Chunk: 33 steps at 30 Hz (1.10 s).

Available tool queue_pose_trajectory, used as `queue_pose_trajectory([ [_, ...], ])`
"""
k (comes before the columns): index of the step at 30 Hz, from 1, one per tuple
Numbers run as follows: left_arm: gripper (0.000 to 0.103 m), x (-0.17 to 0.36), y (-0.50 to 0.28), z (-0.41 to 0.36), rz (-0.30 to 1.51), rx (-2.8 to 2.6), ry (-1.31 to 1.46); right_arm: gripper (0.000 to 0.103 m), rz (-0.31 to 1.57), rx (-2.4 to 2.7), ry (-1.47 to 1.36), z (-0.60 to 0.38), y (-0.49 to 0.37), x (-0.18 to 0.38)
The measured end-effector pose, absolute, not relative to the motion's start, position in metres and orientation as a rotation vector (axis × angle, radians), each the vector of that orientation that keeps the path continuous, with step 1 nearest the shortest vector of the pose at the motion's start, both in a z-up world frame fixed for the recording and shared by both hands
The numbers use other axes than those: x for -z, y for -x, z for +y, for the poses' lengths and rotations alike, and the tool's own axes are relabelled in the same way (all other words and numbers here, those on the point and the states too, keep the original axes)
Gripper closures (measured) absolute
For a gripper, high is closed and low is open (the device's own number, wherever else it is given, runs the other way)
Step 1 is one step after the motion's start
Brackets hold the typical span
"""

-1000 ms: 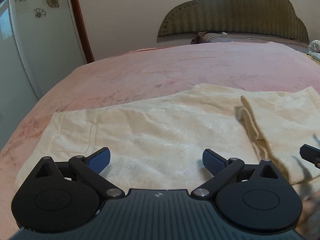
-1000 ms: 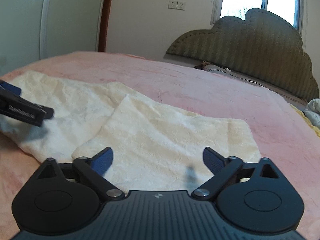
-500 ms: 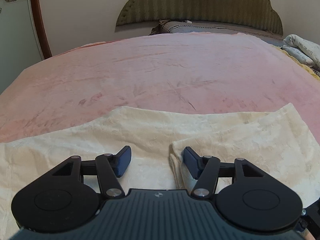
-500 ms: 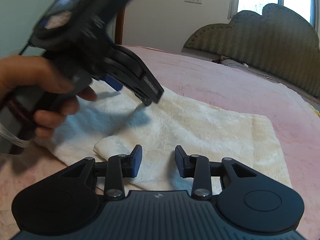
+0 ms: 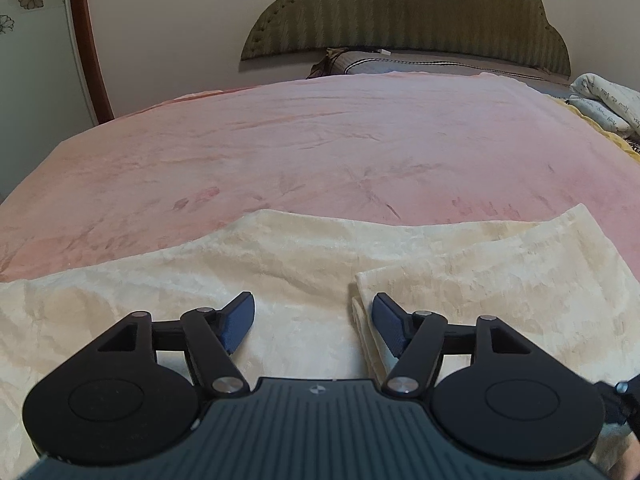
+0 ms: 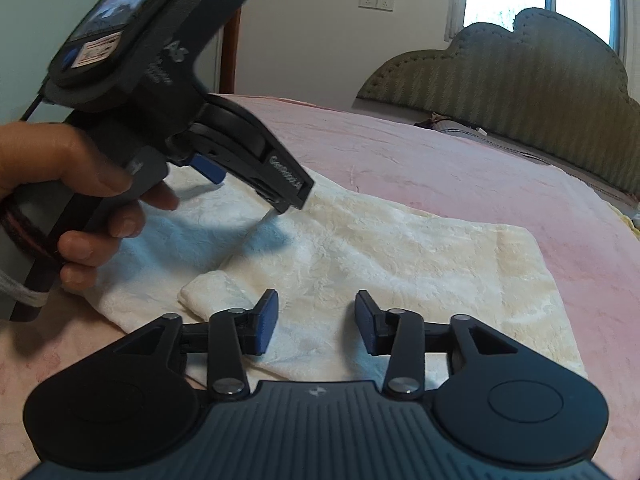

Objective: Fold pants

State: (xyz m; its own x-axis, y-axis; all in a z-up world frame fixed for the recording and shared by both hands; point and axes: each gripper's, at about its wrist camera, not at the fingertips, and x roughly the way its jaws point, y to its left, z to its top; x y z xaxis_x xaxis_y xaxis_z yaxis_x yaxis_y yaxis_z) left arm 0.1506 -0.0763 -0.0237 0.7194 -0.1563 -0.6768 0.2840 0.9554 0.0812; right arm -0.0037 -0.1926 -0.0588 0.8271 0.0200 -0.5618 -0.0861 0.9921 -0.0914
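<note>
Lying flat across the near part of the pink bed (image 5: 320, 152): cream pants (image 5: 280, 264), one end already doubled back over the right portion, its folded edge (image 5: 362, 312) running toward the camera. Hovering low over that edge, the left gripper (image 5: 313, 322), jaws partly apart and holding nothing, right pad just beside the fold. Sitting over the near edge of the doubled layer, the right gripper (image 6: 316, 320), jaws likewise partly apart and empty.

Judging the step in hand as taking hold of the doubled part for the next fold. Doing it well probably meaning pinching every layer at the edge together, both grippers gripping at matching points, lifting evenly so the plush cloth is not sagging or sliding apart.

Standing at the far end: green headboard (image 5: 404, 12), pillow (image 5: 400, 66), bundled bedding (image 5: 604, 100) far right. Nothing lying on the pants; only the two grippers crowding each other.
</note>
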Motion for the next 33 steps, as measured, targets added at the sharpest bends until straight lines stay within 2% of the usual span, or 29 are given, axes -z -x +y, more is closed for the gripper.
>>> queue_pose_trajectory([
  [1,0.031,0.024,-0.15,-0.075,0.729,0.245,-0.183,0.047,0.599,-0.042,0.101,-0.196,0.003,0.058],
  [2,0.031,0.024,-0.148,-0.074,0.729,0.245,-0.183,0.036,0.605,-0.023,0.083,-0.2,0.001,0.058],
  [3,0.031,0.023,-0.146,-0.073,0.728,0.244,-0.182,0.03,0.613,-0.009,0.061,-0.204,-0.001,0.059],
  [4,0.031,0.023,-0.145,-0.072,0.728,0.243,-0.181,0.029,0.619,-0.007,0.037,-0.208,-0.002,0.059],
  [10,0.031,0.021,-0.135,-0.061,0.725,0.222,-0.174,0.028,0.612,0.0,0.034,-0.211,-0.002,0.057],
  [17,0.031,0.013,-0.107,-0.054,0.687,0.268,-0.192,0.029,0.491,0.149,0.128,-0.236,0.046,0.032],
  [23,0.029,0.026,-0.092,-0.079,0.694,0.36,-0.222,0.03,0.553,0.3,0.145,-0.298,0.077,0.016],
  [27,0.024,0.039,-0.084,-0.09,0.662,0.349,-0.301,0.029,0.551,0.285,0.059,-0.306,0.077,0.022],
  [30,0.019,0.04,-0.079,-0.089,0.632,0.343,-0.343,0.029,0.674,0.336,0.179,-0.302,0.063,0.049],
  [33,0.016,0.04,-0.08,-0.086,0.631,0.329,-0.337,0.029,0.63,0.364,0.129,-0.302,0.066,0.039],
])
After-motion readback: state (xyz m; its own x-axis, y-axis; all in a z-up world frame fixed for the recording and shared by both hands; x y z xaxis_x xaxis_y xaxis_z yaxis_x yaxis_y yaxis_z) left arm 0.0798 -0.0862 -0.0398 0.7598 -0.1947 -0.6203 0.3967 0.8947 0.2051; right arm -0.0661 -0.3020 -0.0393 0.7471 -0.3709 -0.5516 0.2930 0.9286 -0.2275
